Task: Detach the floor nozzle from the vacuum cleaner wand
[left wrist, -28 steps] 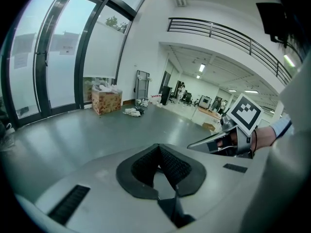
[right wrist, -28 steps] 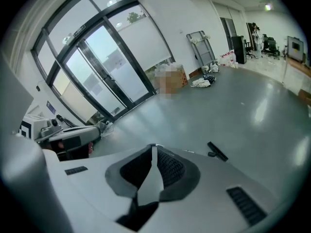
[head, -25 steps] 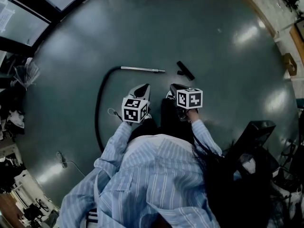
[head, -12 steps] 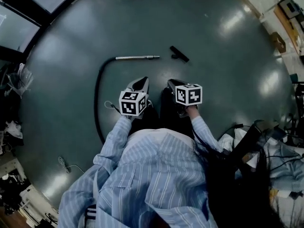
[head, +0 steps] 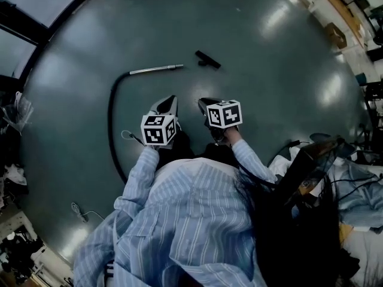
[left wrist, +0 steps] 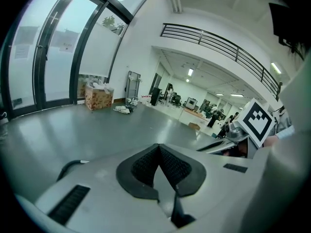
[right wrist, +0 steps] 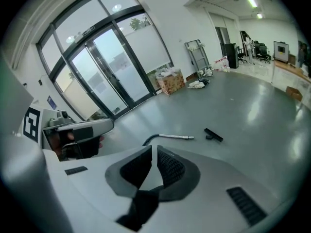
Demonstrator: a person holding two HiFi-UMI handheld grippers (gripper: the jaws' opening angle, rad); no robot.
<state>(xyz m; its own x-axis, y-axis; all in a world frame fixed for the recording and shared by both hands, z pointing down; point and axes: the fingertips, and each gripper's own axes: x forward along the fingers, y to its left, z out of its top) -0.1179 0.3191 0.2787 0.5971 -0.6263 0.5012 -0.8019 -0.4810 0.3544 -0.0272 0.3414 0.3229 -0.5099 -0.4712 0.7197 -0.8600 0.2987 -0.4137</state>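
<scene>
- You hold both forearms bent forward in the middle of the head view. Your sleeves (head: 139, 175) of pale blue striped cloth run up to the two claws.
- Your left claw (head: 170, 100) points toward the top of the frame and a little downward. In its own view the left claw (left wrist: 158, 149) has its jaws closed together on nothing, and the dark ribbed pads meet in a narrow V.
- Your right claw (head: 204, 102) sits just beside it on the right and tilts down more steeply. In its own view the right claw (right wrist: 151, 149) is closed too, with only a hairline slit between the pads and nothing in it.
- Each claw has a smooth pale grey shell and carries a cube of black-and-white square markers.
- The wand (head: 154, 69) is a slim straight metal tube lying on the floor (head: 269, 70) above your left claw, well apart from both claws.
- A black hose (head: 111, 118) curves from the wand's left end down the left side of the frame.
- The floor nozzle (head: 207, 59) is a short flat black bar at upper centre. It lies near the wand's free end, with bare floor between them.
- The floor is smooth, glossy grey-green with bright light patches on it.
</scene>
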